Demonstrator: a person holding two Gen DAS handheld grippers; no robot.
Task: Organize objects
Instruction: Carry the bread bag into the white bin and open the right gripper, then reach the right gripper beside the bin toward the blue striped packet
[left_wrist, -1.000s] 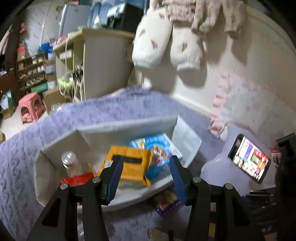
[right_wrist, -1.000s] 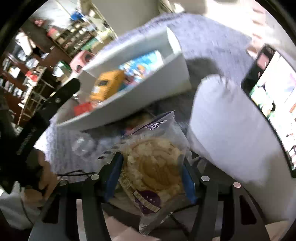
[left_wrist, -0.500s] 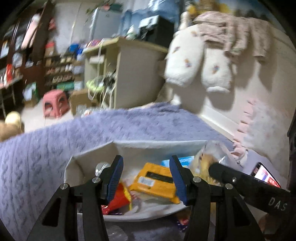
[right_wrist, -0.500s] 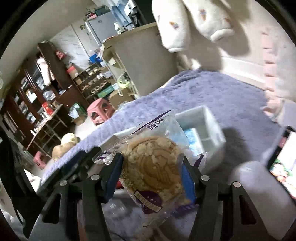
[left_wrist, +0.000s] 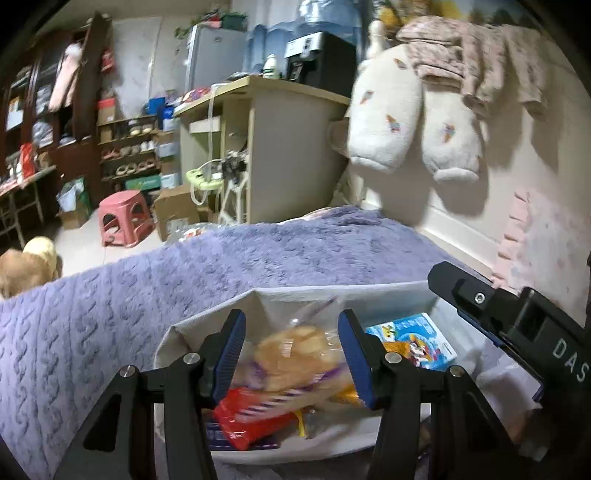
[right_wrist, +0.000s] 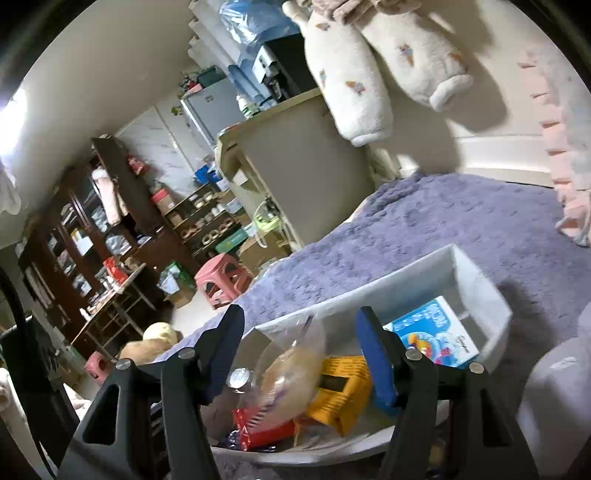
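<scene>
Item: bagged pastry (right_wrist: 291, 373), lying in white bin (right_wrist: 480, 284) on the bed, atop red packet (right_wrist: 258, 428), beside yellow box (right_wrist: 340, 395).
Right claw (right_wrist: 299, 347): wide, empty, above bin.
Left claw (left_wrist: 291, 347): wide, empty.
Handling: withdraw straight up; avoid snagging the bag.

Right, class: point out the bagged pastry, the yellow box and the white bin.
bagged pastry (right_wrist: 291, 373): right wrist view, on the pale cake inside the clear wrapper.
yellow box (right_wrist: 343, 395): right wrist view, on its yellow top face.
white bin (right_wrist: 476, 284): right wrist view, on its end wall.
</scene>
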